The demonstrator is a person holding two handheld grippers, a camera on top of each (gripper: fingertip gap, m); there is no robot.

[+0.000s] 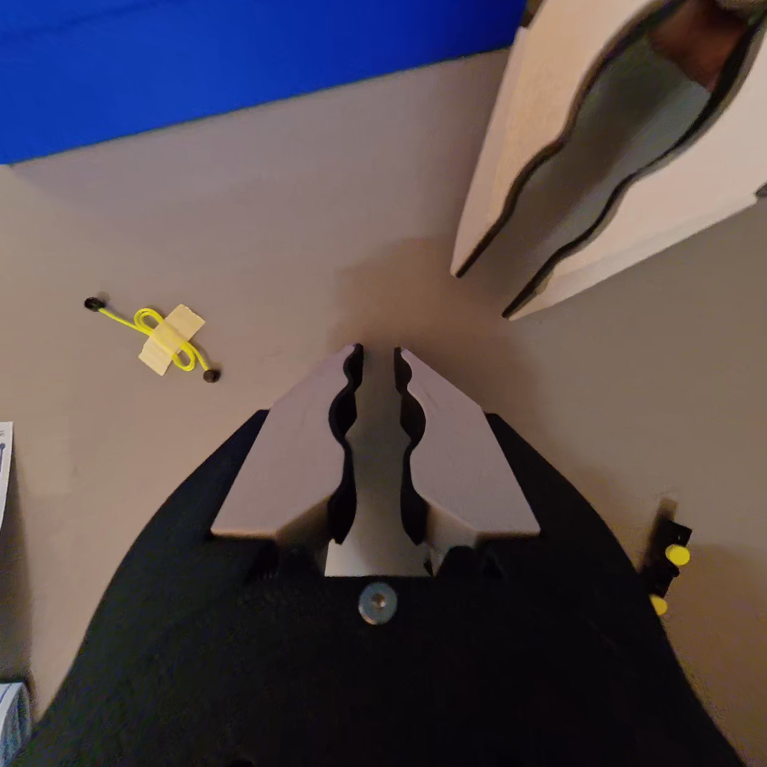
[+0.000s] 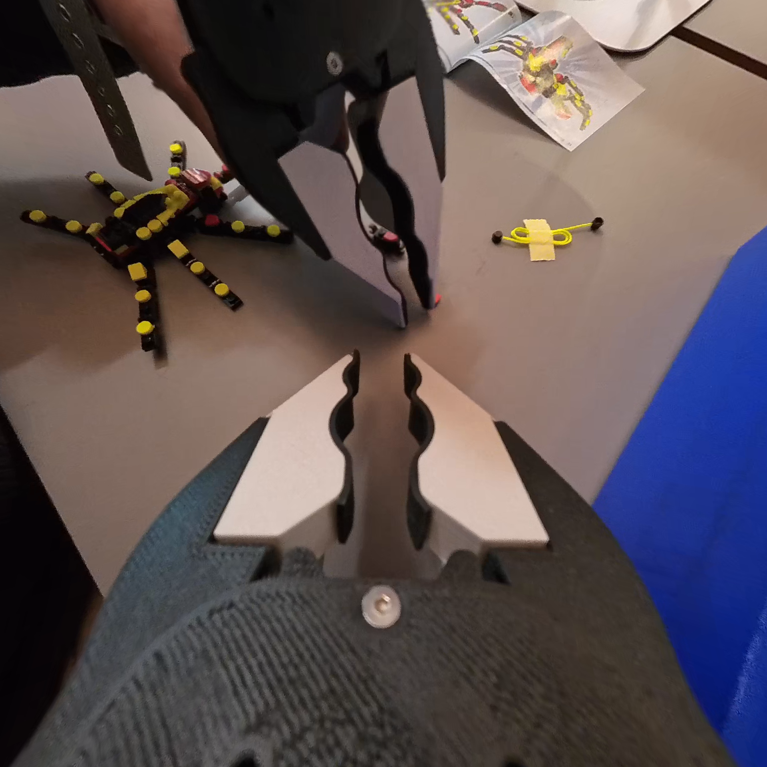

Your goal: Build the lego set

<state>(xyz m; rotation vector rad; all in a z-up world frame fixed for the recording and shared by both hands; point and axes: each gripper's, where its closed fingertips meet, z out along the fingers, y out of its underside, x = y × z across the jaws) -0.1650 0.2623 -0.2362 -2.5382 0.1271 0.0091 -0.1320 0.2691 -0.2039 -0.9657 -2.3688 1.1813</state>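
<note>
Fingers of the left gripper (image 1: pixel 377 348) are seen apart over the grey surface (image 1: pixel 290 249), nothing between them; a taped yellow cord (image 1: pixel 166 338) lies to the left. In the right wrist view, the right gripper (image 2: pixel 381 357) is likewise parted and empty. The spider model (image 2: pixel 141 224) rests on the surface at left, a booklet (image 2: pixel 539 70) beyond.

Left gripper (image 1: pixel 377 348) points steeply down, fingers narrowly parted; right gripper (image 2: pixel 382 357) faces it, fingers parted, empty.
</note>
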